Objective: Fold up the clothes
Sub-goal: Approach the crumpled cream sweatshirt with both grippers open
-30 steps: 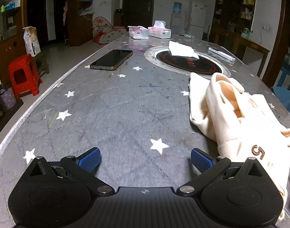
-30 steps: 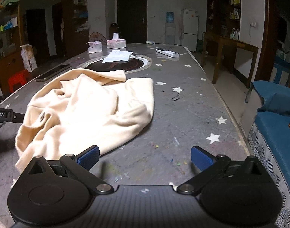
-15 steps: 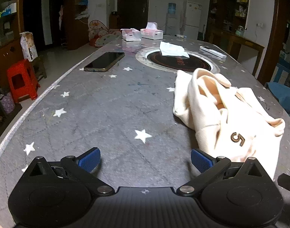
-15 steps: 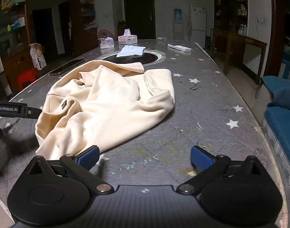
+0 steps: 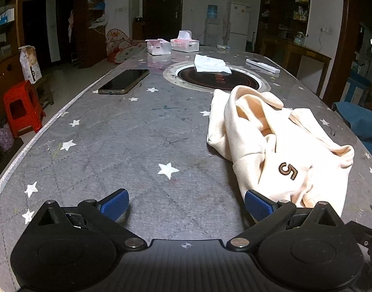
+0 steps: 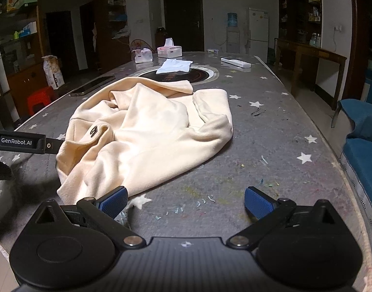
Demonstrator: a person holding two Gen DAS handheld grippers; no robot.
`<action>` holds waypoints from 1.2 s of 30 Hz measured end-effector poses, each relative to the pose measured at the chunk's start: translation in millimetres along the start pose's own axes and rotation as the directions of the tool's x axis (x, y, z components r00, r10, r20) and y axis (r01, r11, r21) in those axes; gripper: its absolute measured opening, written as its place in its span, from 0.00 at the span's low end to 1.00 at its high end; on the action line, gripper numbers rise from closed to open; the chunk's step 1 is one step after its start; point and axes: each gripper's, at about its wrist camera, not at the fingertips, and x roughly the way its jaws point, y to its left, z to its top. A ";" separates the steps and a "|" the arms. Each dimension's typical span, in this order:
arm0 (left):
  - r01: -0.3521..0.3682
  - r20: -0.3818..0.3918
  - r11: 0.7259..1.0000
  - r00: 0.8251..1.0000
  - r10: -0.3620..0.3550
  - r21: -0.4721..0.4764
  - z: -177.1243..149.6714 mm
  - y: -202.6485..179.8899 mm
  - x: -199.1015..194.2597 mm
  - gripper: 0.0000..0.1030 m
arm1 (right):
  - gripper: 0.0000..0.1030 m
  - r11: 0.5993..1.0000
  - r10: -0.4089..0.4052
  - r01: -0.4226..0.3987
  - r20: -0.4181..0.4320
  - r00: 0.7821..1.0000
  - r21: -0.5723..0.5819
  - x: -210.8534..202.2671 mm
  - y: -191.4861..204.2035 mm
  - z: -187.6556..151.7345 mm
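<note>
- Left wrist view: a cream garment [image 5: 278, 146], soft and fleecy, lies crumpled at about 2 o'clock on the grey table [image 5: 137, 141], whose matte, scuffed top is dotted with white stars; a dark embroidered "5" [image 5: 287, 171] shows on its near fold.
- At 11 o'clock a flat, glossy phone [image 5: 124, 81] lies by the round dark inset [image 5: 217, 80].
- The left gripper [image 5: 186, 205] is held low and level over the table, blue ribbed pads spread wide, gripping nothing; its right pad [image 5: 258, 205] is just beside the garment's hem.
- Right wrist view: the right gripper [image 6: 185, 202] is likewise level, fingers wide apart and empty, left pad [image 6: 114, 202] at the garment's near edge.
</note>
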 end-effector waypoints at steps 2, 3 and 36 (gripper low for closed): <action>0.001 0.003 1.000 1.000 -0.001 0.001 0.1 -0.8 -1.1 1.00 | 1.00 1.000 0.000 0.000 0.001 1.000 0.000 -0.8 0.5 -0.1; 0.002 0.004 1.000 1.000 -0.002 0.002 0.1 -1.1 -1.7 1.00 | 1.00 1.000 0.000 0.000 0.002 1.000 -0.001 -1.2 0.7 -0.1; 0.043 0.037 0.998 0.998 -0.045 0.051 -10.2 -21.0 -27.9 1.00 | 1.00 1.000 0.017 -0.016 0.050 0.999 -0.019 -28.2 12.9 -4.2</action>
